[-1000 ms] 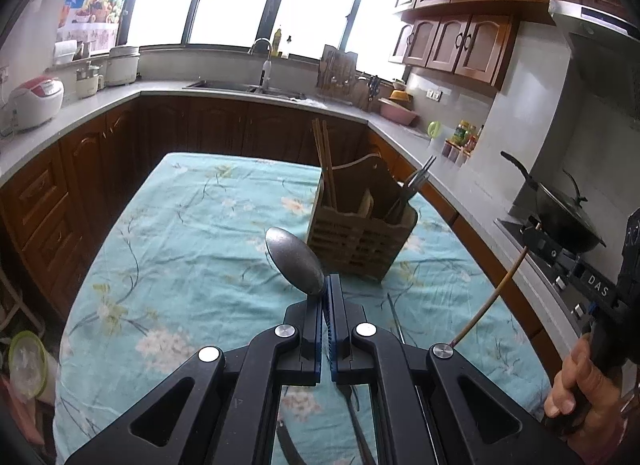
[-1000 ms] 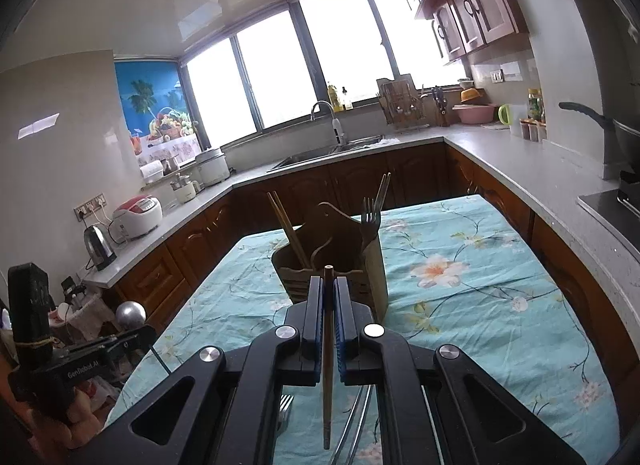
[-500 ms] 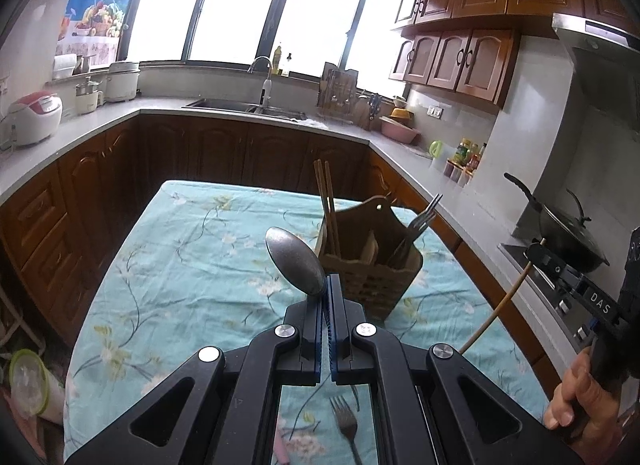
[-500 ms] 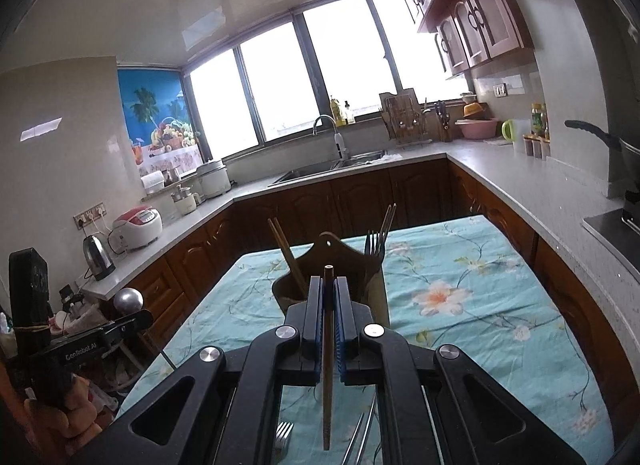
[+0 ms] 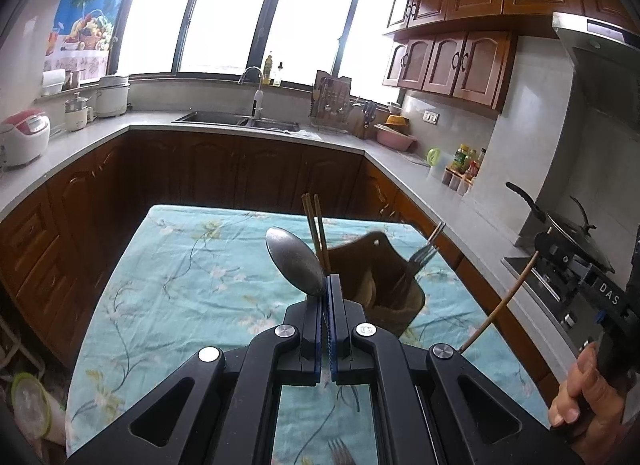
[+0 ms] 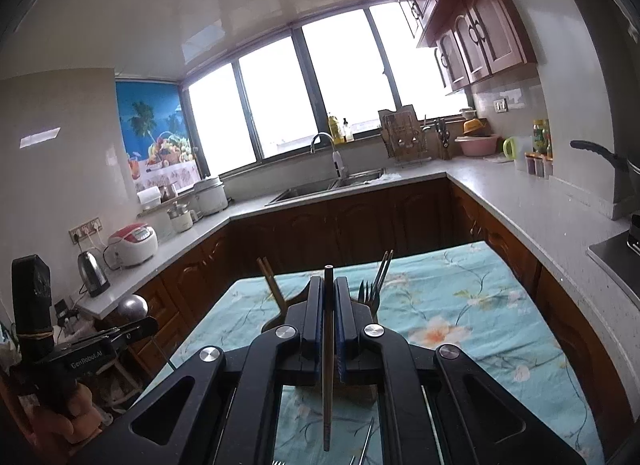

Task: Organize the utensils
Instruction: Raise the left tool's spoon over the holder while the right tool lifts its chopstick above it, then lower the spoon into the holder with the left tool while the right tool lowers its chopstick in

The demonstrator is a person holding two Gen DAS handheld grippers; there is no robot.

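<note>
The left hand-held gripper (image 5: 325,297) is clamped on a spoon (image 5: 295,261) by its handle, bowl at 11 o'clock. The right hand-held gripper (image 6: 329,297) is clamped on a chopstick (image 6: 328,365) at mid-length. Both are judged light, stiff and slippery. The caddy (image 5: 384,285) is seen at 1 o'clock on the table (image 5: 180,273).

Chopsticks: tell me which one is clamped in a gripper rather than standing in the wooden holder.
The single chopstick pinched in the right gripper. The other two chopsticks stand together in the wooden utensil holder, untouched by either gripper.
</note>
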